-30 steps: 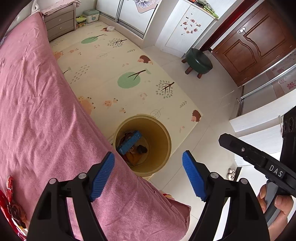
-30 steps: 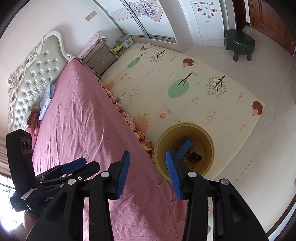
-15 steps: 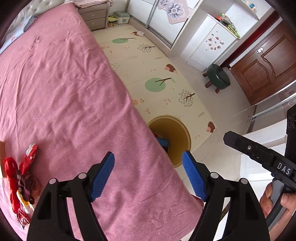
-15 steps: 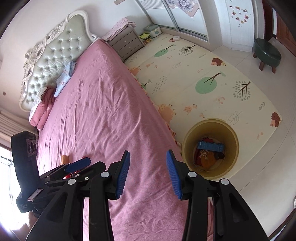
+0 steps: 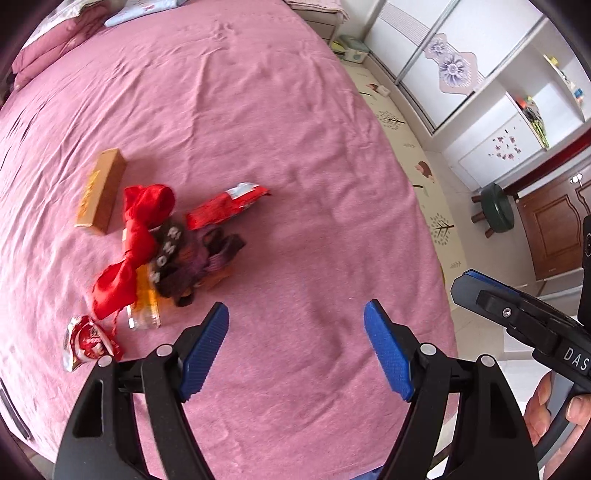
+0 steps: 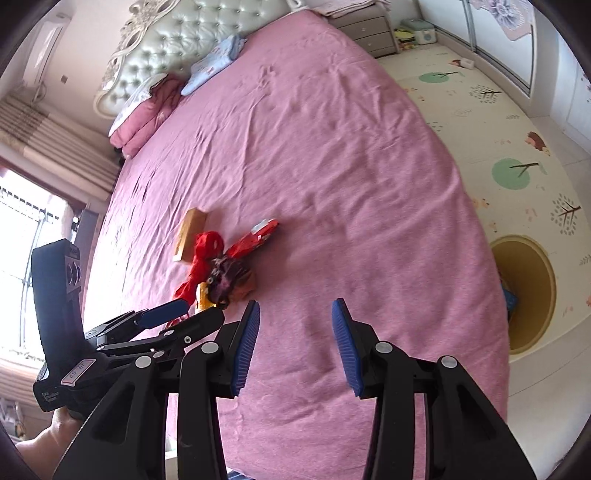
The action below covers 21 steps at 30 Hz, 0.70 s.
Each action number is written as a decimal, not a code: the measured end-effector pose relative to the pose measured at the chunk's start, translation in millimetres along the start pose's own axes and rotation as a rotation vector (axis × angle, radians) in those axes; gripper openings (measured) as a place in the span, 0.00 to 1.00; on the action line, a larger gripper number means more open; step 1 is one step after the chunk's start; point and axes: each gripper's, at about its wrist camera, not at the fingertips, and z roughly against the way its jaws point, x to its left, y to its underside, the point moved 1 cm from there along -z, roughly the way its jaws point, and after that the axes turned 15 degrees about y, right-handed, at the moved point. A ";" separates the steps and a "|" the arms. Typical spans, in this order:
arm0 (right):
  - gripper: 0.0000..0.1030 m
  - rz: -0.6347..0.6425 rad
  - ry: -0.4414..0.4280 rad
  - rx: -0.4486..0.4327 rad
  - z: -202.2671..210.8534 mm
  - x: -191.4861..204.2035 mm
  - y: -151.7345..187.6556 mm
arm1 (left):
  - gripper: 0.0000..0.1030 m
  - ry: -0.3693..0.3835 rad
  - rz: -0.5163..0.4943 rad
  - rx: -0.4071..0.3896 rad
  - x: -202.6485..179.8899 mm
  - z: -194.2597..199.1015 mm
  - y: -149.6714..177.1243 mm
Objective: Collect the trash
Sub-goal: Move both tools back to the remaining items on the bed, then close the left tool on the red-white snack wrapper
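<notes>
A heap of trash lies on the pink bed (image 5: 295,110): a red plastic bag (image 5: 138,236), a dark purple wrapper (image 5: 184,254), a red snack packet (image 5: 225,206), an orange packet (image 5: 146,299), a small red-white wrapper (image 5: 86,341) and a tan box (image 5: 99,192). The heap also shows in the right wrist view (image 6: 221,266). My left gripper (image 5: 295,347) is open and empty, hovering just right of the heap. My right gripper (image 6: 295,343) is open and empty above the bed. The yellow bin (image 6: 524,291) stands on the floor beside the bed, with trash inside.
A patterned play mat (image 6: 498,110) covers the floor right of the bed. Pillows (image 6: 147,107) and a tufted headboard (image 6: 173,37) are at the far end. A green stool (image 5: 496,210), a nightstand (image 6: 365,29) and wardrobes (image 5: 461,55) line the far wall.
Both grippers have swung away from the bin and back over the bed. The trash heap has come into view ahead of the left gripper. Both stay open and empty.
</notes>
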 end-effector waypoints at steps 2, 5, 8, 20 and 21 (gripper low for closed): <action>0.40 0.034 -0.013 0.013 -6.7 24.6 4.9 | 0.73 -0.010 0.032 -0.014 20.5 12.5 7.9; 0.40 0.081 -0.026 0.034 -16.9 58.6 11.1 | 0.73 -0.025 0.083 -0.037 51.8 30.1 19.9; 0.40 0.124 -0.035 0.051 -27.2 91.2 17.8 | 0.73 -0.038 0.136 -0.057 81.4 44.0 29.6; 0.40 0.252 -0.057 0.108 -70.0 181.8 26.0 | 0.73 -0.094 0.374 -0.113 197.3 71.1 66.9; 0.40 0.263 -0.057 0.113 -73.4 186.4 25.4 | 0.73 -0.097 0.391 -0.113 204.9 70.1 68.9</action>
